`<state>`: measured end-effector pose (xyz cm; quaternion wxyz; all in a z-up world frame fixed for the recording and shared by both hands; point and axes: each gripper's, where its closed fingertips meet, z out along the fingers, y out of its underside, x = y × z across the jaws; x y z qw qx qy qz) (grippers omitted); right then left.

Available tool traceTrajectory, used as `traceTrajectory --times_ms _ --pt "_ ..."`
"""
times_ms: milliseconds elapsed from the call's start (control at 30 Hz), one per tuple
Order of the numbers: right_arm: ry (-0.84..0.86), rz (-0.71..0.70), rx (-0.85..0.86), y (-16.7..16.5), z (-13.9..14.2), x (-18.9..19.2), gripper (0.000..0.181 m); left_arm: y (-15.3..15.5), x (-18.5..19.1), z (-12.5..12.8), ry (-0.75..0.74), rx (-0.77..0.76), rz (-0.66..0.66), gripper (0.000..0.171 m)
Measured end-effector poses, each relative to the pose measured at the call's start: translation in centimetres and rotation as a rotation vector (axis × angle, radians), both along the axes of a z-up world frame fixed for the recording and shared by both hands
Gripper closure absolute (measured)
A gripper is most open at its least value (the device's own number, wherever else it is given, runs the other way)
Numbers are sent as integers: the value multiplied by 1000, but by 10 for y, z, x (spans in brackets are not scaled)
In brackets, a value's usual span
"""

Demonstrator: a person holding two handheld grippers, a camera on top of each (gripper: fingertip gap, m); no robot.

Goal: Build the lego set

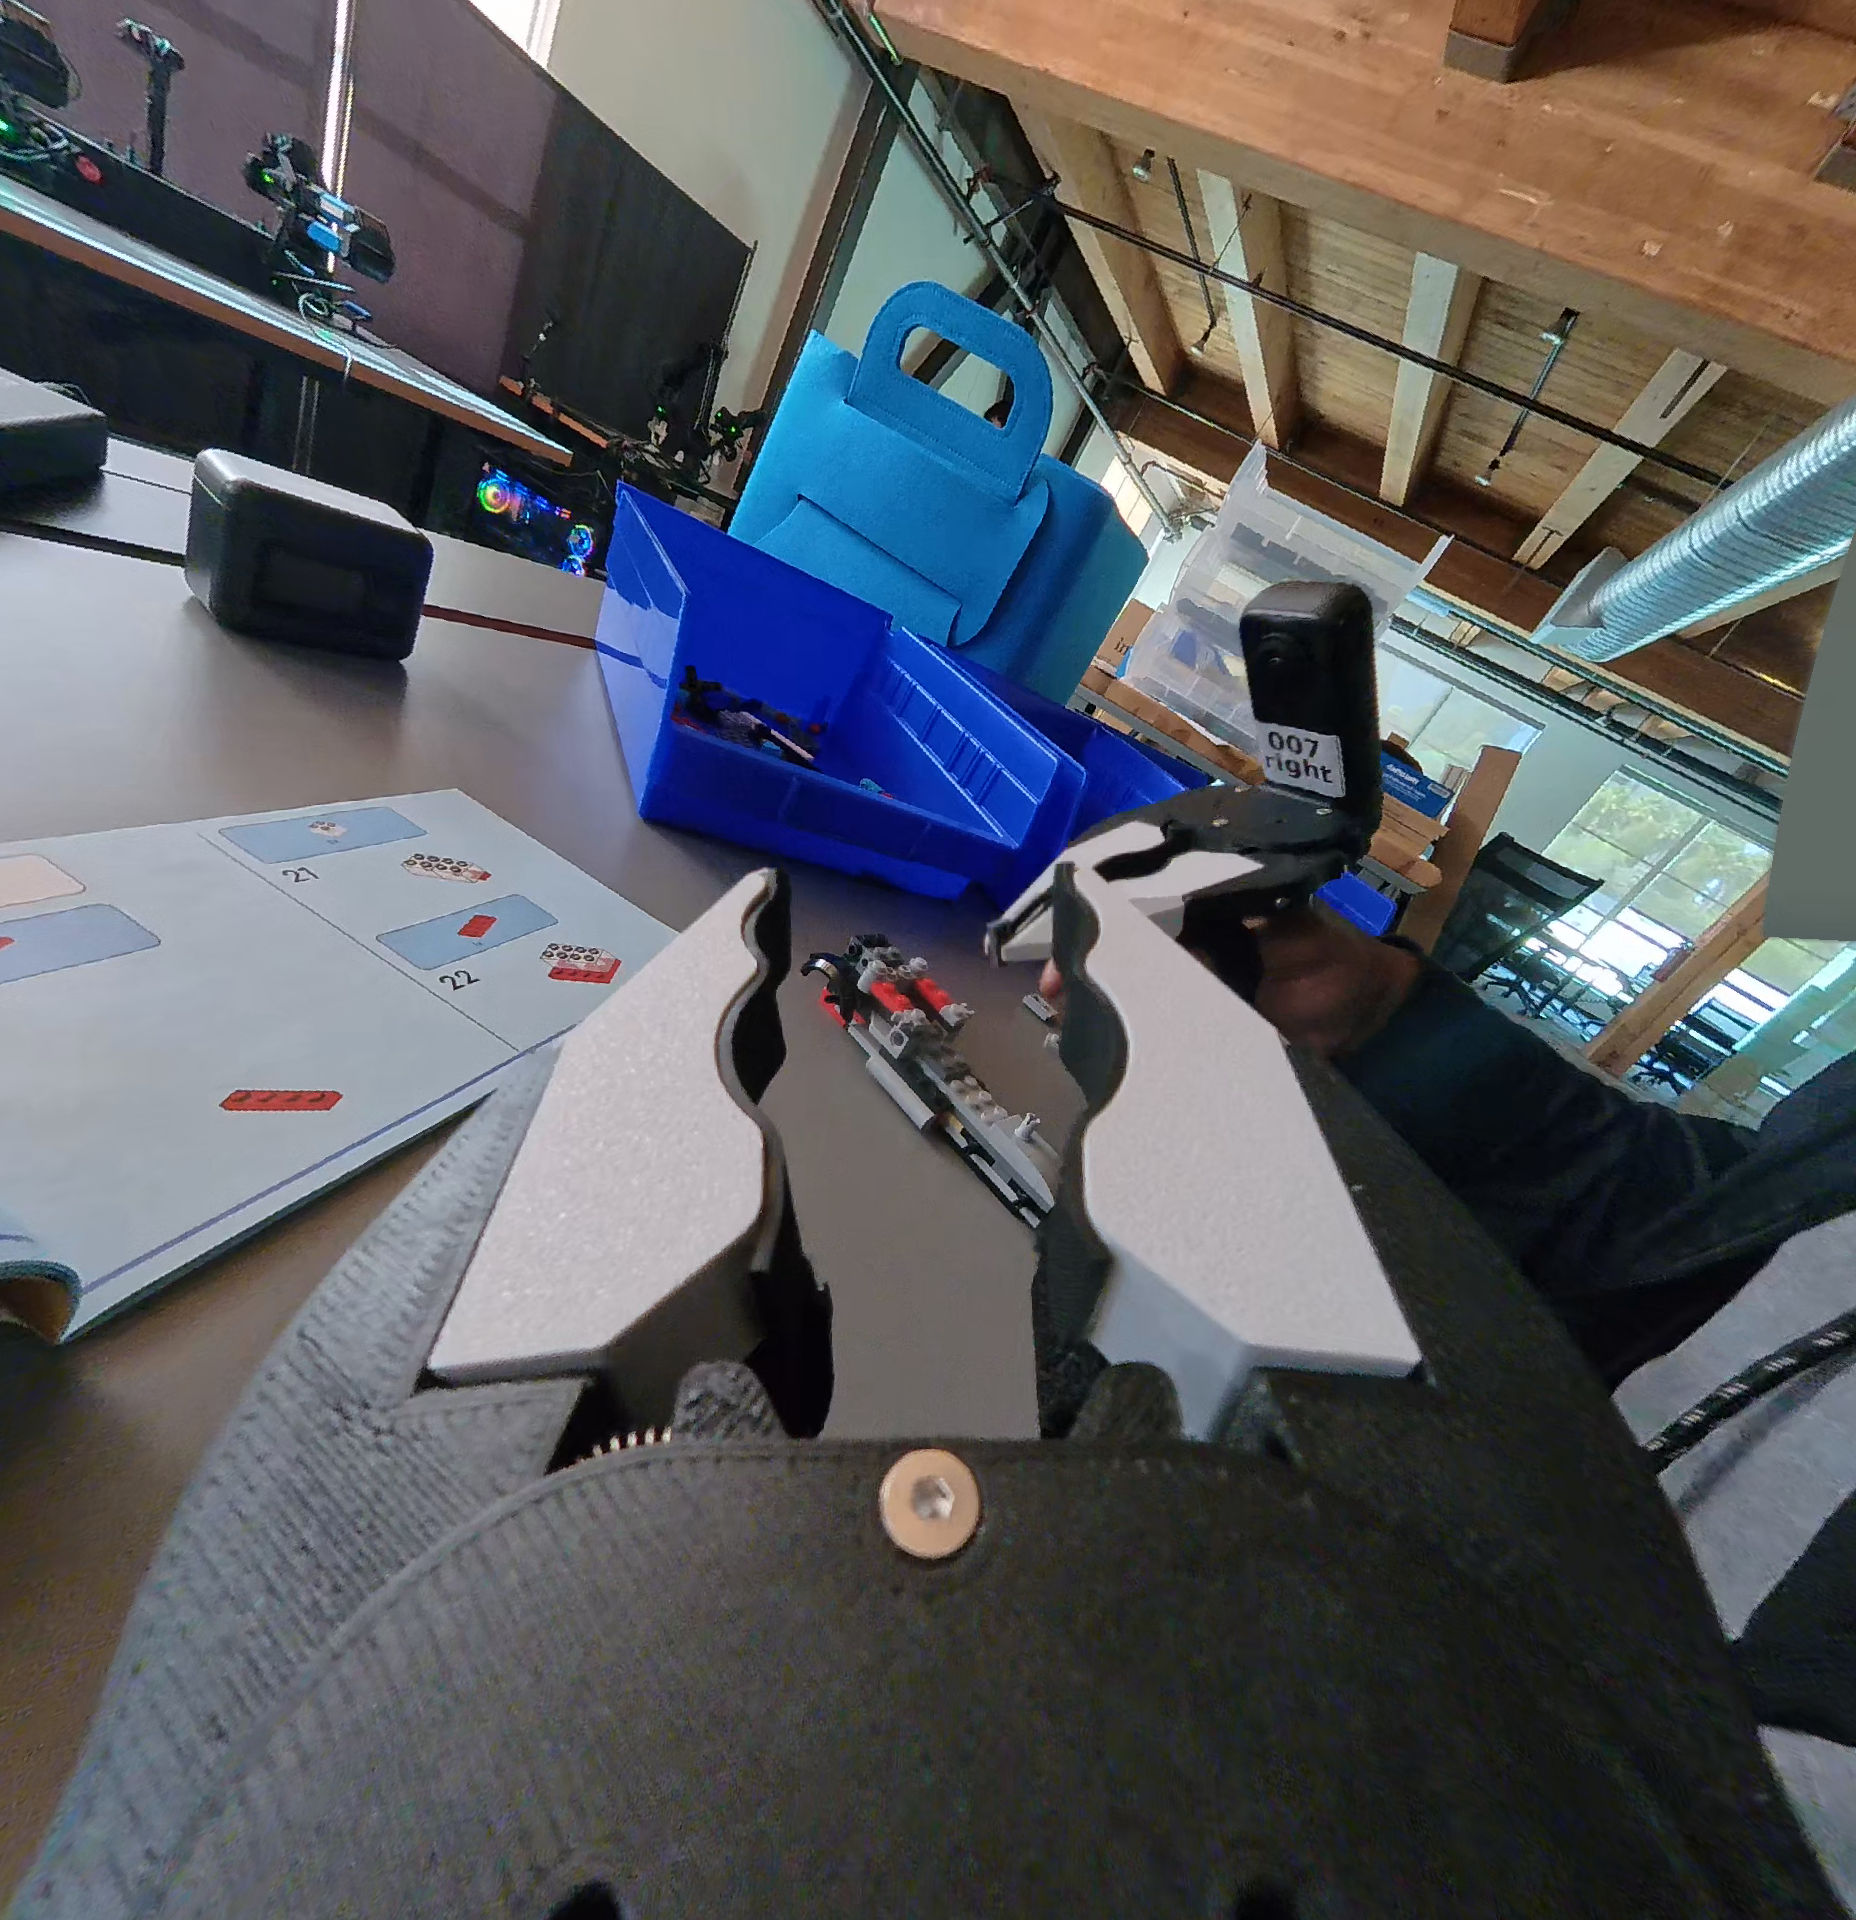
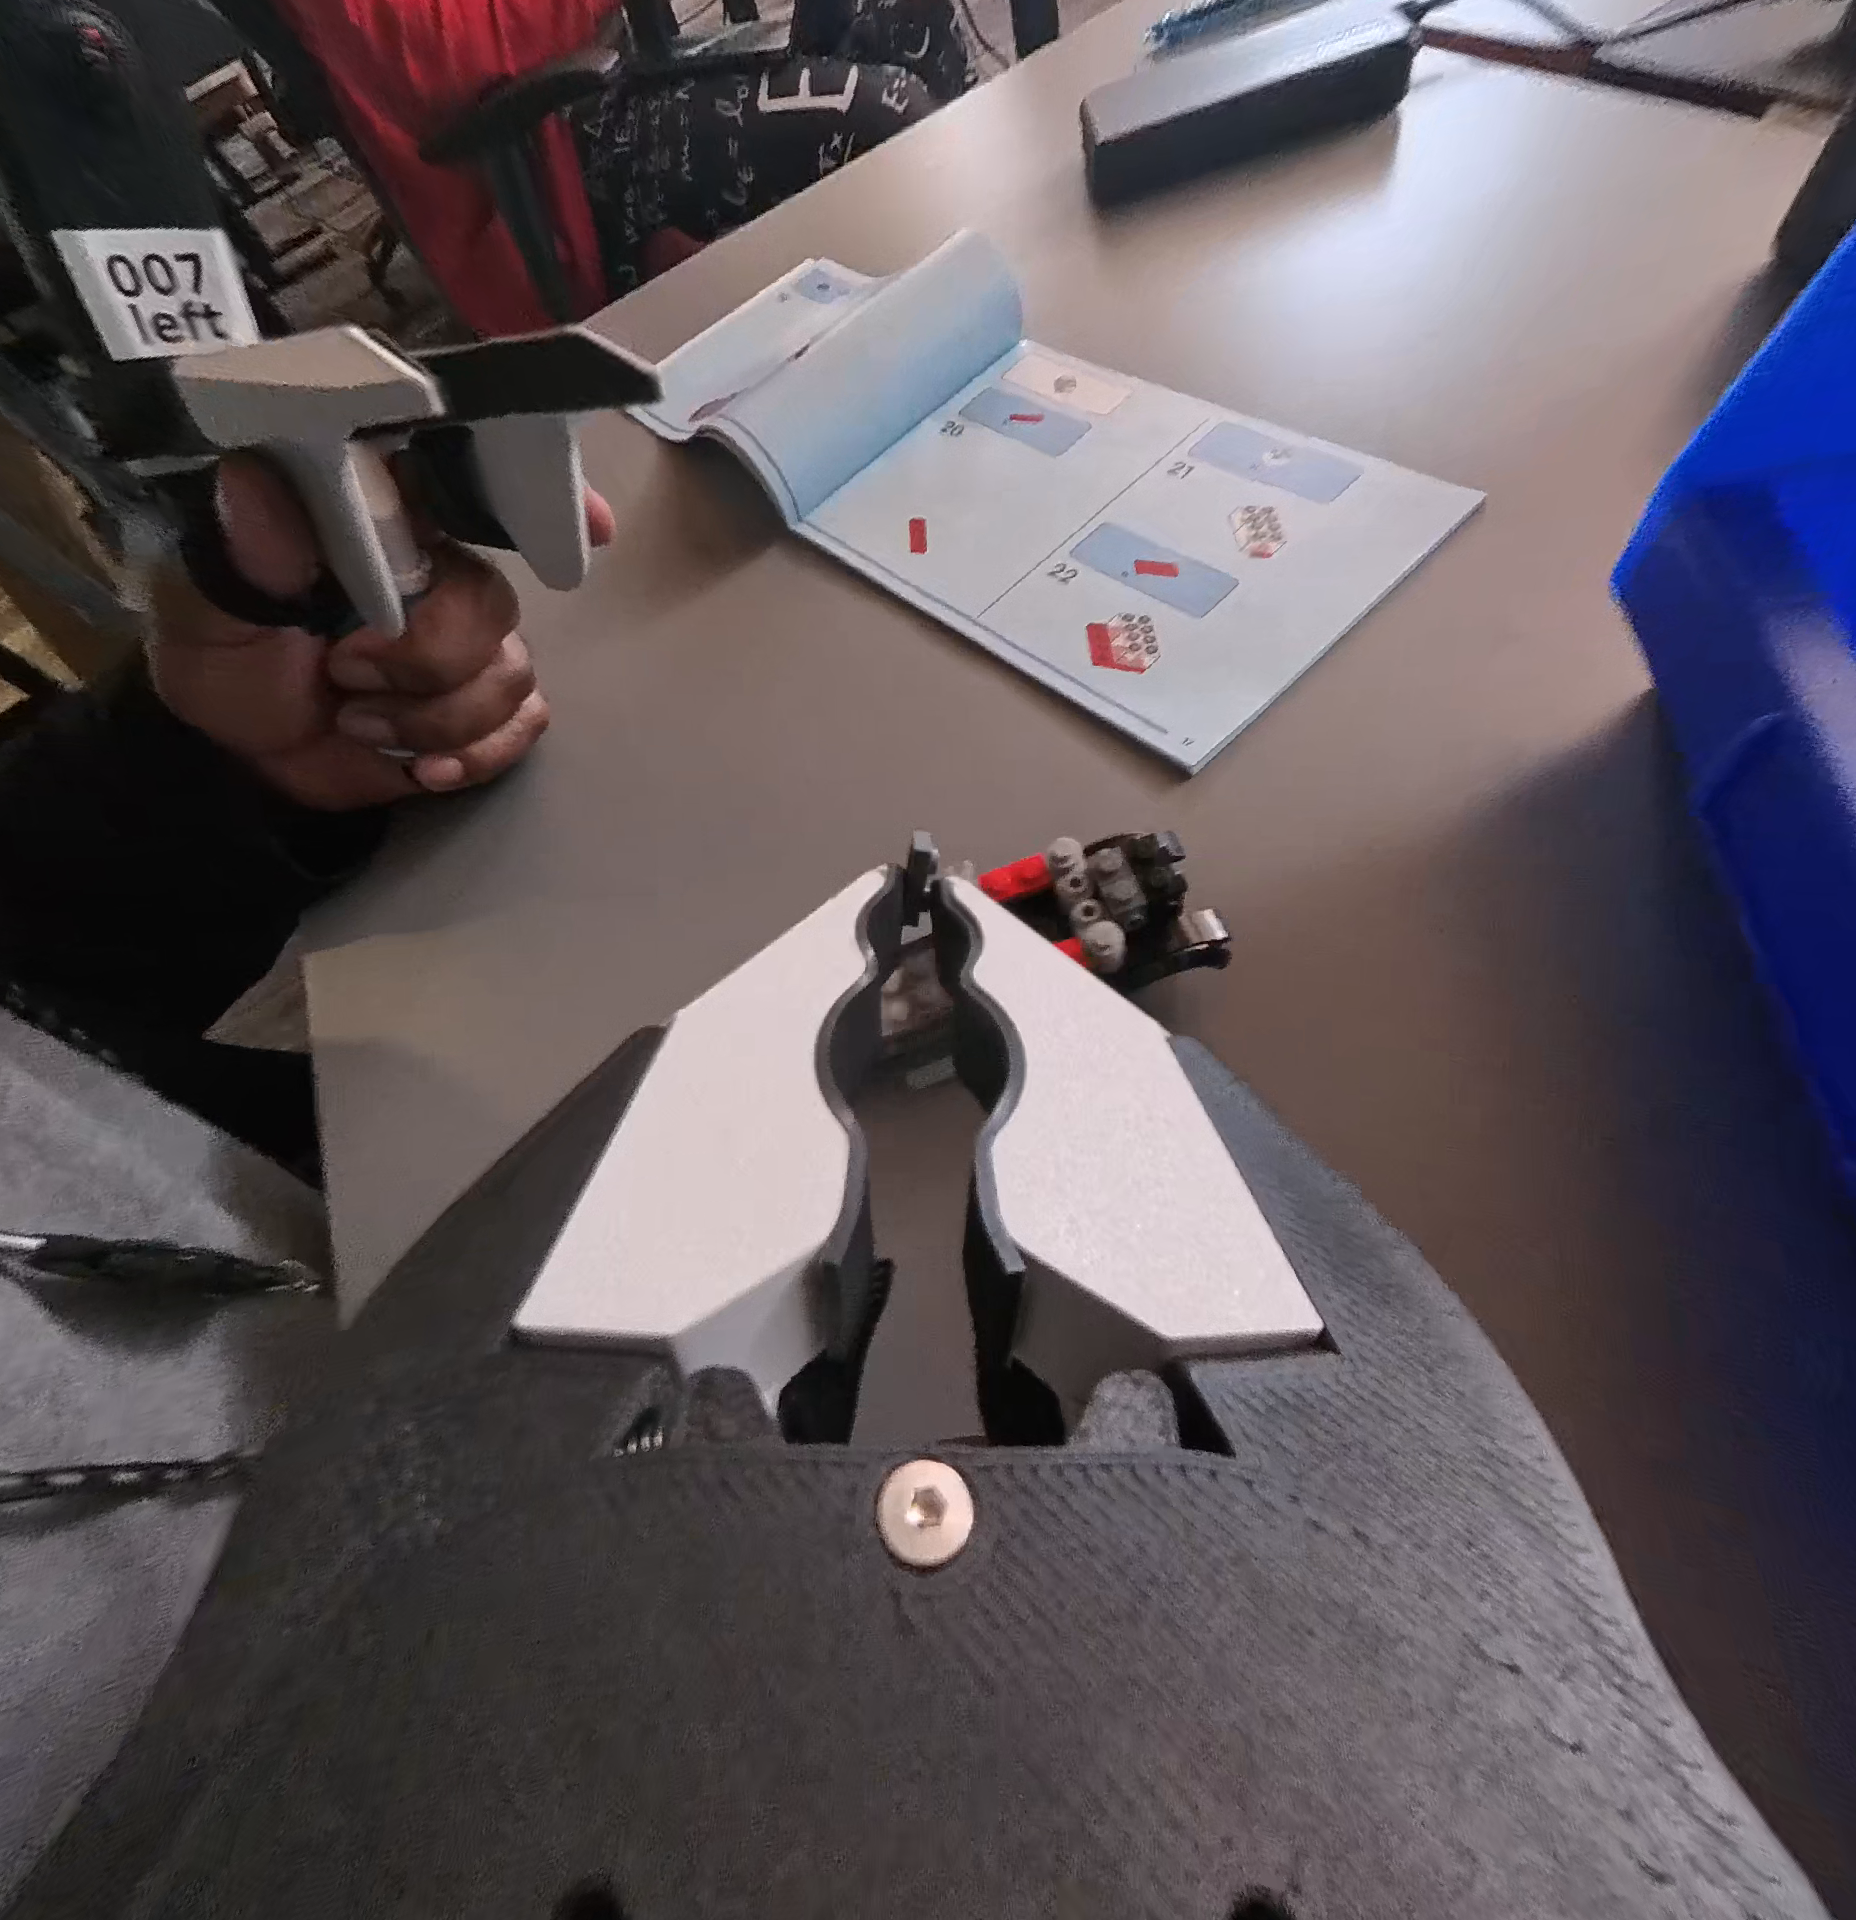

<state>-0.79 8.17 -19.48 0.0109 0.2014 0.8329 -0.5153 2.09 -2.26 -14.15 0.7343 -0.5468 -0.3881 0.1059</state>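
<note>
1. Workshop interior with timber ceiling beams, a silver duct and tall windows; working surface is a dark grey table (image 1: 176, 675).
2. Lego model (image 1: 929, 1049): long, part-built assembly in grey, red and black, lying flat on the table. In the left wrist view it sits between and just beyond the left gripper's fingers; in the right wrist view its red-and-black end (image 2: 1111, 899) shows just beside the right gripper's tips.
3. Left gripper (image 1: 913, 914): grey fingers spread wide apart, nothing between them, tilted low over the table with the model visible through the gap.
4. Right gripper (image 2: 919, 883): fingers drawn nearly together, pinching a small dark lego piece (image 2: 919, 868) that stands up between the tips. More of the model is glimpsed through the gap behind the tips.
5. Instruction booklet (image 2: 1111, 520): pale blue, lying open on the table to the left of the model, well apart from it; pages show numbered steps with red and grey parts.
6. Blue parts bin (image 1: 799, 717): plastic, on the table beyond the model, small loose pieces inside.
7. Blue felt bag (image 1: 934, 488): upright behind the bin, with a looped handle.
8. Black box (image 1: 300, 561): on the table, far left, well apart from the model.
</note>
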Motion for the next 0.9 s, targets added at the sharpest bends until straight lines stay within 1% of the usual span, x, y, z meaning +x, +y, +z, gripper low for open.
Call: traceTrajectory --times_ms 100,233,367,600,900 --pt "83 -36 10 3 3 -12 175 1 -1 -1 -8 -5 1 121" --pt "149 -34 33 2 2 -13 174 1 -2 -3 -14 -16 7 121" --pt "162 -18 32 0 1 -12 175 4 -3 -6 -29 -32 0 121" --pt "177 -34 35 4 -1 -19 174 11 -6 -16 -89 -74 -28 120" --pt "175 -52 23 8 -1 -19 174 13 -8 -19 -108 -92 -29 120"
